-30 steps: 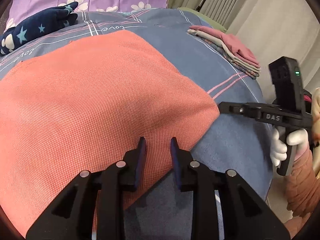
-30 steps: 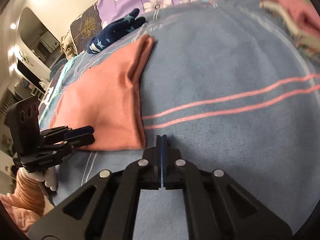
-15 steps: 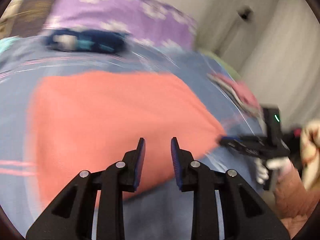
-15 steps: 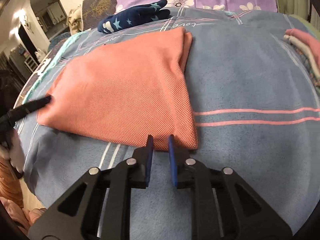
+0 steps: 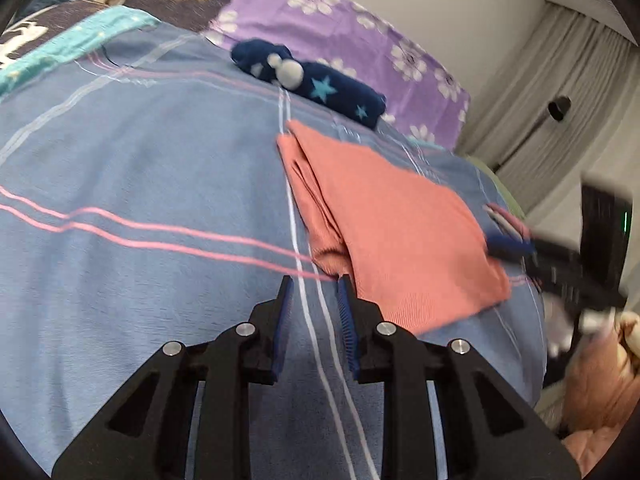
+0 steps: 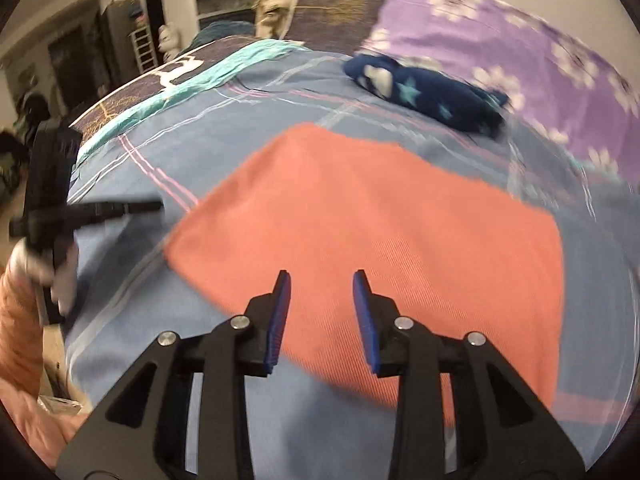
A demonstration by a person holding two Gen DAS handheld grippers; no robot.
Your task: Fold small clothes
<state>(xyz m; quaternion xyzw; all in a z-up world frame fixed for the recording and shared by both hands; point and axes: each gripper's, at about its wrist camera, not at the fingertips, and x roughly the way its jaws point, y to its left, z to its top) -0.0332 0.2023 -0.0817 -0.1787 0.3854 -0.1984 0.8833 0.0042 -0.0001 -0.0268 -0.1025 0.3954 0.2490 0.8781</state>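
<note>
**Positioning Both Hand-Held Grippers for the Next Fold**

We are working on a salmon-coloured garment (image 6: 372,232) that is lying flat on the blue striped bedcover (image 5: 120,184), already doubled over, with its layered edges showing along the side nearest the left wrist view. A dark blue starred sock (image 5: 320,84) is lying beyond it, near the purple flowered pillow (image 5: 360,40).

We are holding the left hand-held gripper (image 5: 314,280) above bare bedcover, just beside the garment's near corner. Its jaws are standing slightly apart with nothing between them. We are holding the right hand-held gripper (image 6: 320,276) over the garment's near edge. Its jaws have just been opening, and they are standing apart with no cloth caught between the pads; the fabric is lying below them.

Judging by this layout, we are taking up stations at two ends of one edge before the next fold. To do this step well:

- We are aiming each gripper at a corner, not at the middle of an edge.
- We are catching every layer at the stacked side, so that no lower layer is left behind.
- We are closing both grippers before lifting, and lifting evenly.
- We are keeping the lifted edge taut between the two grippers, so that the crease forms straight.

Both views are blurred, so we cannot tell the exact number of layers.
</note>
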